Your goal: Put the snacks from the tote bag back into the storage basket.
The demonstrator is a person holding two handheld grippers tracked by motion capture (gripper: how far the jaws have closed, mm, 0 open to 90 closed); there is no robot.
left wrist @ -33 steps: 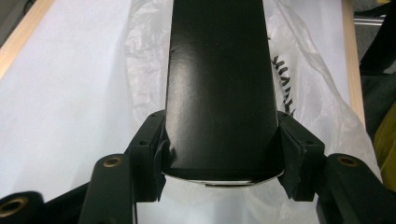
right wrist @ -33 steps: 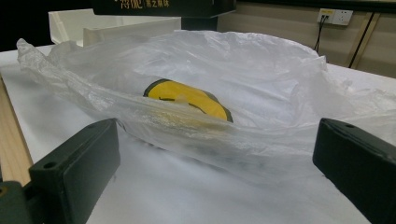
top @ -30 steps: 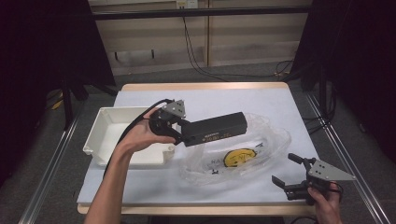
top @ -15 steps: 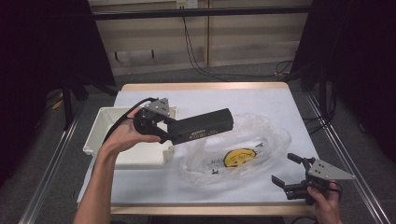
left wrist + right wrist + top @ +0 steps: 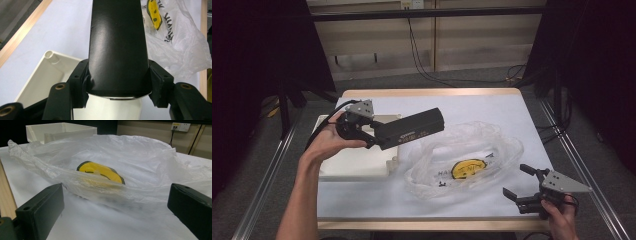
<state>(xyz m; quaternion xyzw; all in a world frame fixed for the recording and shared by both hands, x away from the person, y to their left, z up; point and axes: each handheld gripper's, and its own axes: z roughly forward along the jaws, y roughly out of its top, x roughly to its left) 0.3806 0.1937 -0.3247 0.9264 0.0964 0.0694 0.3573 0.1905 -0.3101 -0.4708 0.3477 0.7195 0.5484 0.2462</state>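
My left gripper (image 5: 379, 135) is shut on one end of a long black box (image 5: 412, 129), held level above the white tray (image 5: 352, 162). In the left gripper view its pads (image 5: 156, 83) press both sides of the black box (image 5: 117, 45), with the tray (image 5: 42, 77) below. A crumpled clear plastic bag (image 5: 467, 150) with a yellow smiley print (image 5: 467, 168) lies flat on the white table. My right gripper (image 5: 515, 180) rests open near the front right corner, pointed at the bag (image 5: 112, 170), nothing between its jaws.
The tray (image 5: 60, 130) sits at the table's left side, beside the bag. Wooden edging (image 5: 427, 92) runs around the white tabletop. Metal rails (image 5: 582, 165) flank the table, and cables (image 5: 432, 75) lie on the floor behind.
My left hand has carried the black box leftward, from above the bag to above the tray. The right gripper and the bag have not moved.
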